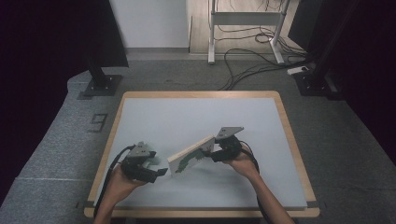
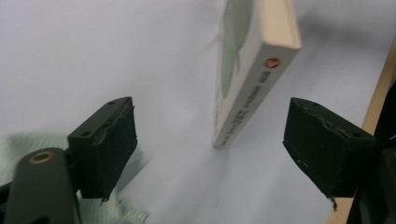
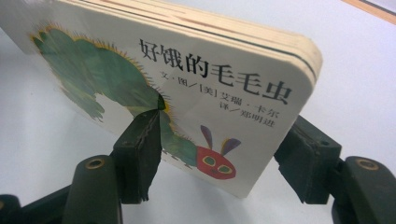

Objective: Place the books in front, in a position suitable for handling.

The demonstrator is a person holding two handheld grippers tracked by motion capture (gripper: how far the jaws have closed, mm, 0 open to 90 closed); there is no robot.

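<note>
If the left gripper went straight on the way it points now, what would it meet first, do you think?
Most likely the book: its spine end stands between the open jaws of the left gripper, a little ahead, held by the right gripper. Depth is hard to judge.

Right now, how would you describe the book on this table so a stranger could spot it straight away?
On the pale table, look near the front edge between the person's two hands. The board book is tilted, the right gripper clamped on it. Its white cover shows a green caterpillar with a red face and black Chinese lettering.

One board book [image 1: 190, 155], two grippers [image 1: 161, 171] [image 1: 208, 156], one table [image 1: 196, 212].
</note>
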